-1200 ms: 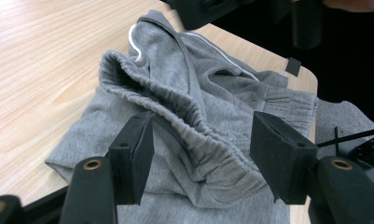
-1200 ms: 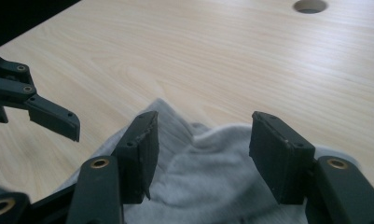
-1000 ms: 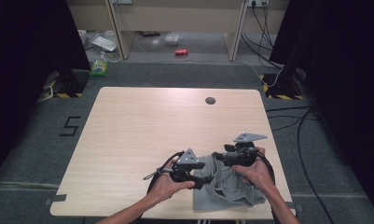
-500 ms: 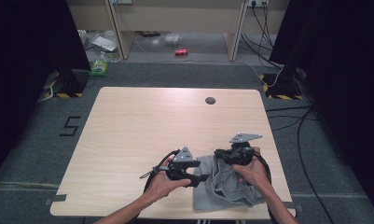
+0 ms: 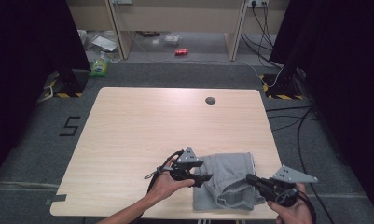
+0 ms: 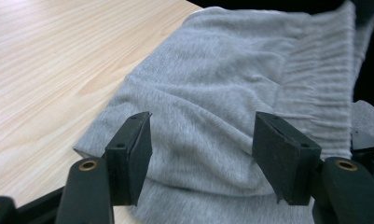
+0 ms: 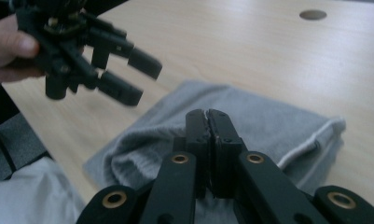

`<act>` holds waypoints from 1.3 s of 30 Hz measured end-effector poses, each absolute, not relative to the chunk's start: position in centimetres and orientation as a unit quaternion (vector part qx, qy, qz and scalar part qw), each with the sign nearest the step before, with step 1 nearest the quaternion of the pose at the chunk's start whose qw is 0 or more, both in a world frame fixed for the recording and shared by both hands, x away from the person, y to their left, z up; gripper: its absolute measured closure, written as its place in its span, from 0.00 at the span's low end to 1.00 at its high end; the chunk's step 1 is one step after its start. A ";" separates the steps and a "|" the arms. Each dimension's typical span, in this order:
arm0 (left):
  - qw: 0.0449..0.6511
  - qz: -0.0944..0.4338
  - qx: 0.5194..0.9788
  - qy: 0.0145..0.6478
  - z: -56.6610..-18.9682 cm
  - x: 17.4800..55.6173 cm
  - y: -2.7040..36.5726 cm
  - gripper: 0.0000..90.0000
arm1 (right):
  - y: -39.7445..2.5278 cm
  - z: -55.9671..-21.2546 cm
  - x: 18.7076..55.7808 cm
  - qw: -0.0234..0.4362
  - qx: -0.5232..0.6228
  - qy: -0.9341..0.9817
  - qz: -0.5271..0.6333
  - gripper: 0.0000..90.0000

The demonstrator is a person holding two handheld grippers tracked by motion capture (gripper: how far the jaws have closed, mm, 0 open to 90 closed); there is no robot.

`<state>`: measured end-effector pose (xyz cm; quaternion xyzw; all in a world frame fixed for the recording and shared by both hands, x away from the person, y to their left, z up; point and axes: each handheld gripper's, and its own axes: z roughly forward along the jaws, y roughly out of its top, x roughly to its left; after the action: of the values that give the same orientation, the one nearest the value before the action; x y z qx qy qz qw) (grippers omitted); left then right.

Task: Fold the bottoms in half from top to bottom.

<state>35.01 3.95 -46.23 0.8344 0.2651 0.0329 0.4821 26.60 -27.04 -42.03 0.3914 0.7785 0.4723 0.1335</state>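
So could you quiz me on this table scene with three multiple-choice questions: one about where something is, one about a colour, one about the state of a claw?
1. Where does the cloth lie on the table?
A. far left corner
B. near edge, right of the middle
C. over the round hole

2. What colour is the cloth?
A. grey
B. red
C. green

3. How do the jaws of the left claw stand?
A. pressed together
B. apart, above the cloth
C. clamped on a can

Answers: 1 B, the high view shows it by the person's side; 2 A, grey in all views; 3 B, the left gripper view shows a wide gap with cloth beyond.
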 end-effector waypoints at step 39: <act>0.442 0.056 0.862 0.241 -48.8 32.5 2.5 0.31 | -25.9 -48.8 28.0 0.116 0.427 0.816 0.372 0.44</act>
<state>32.45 2.50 -48.80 0.8622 0.2408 0.0564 0.4421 28.01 -25.92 -48.81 0.4269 0.8160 0.3722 0.1157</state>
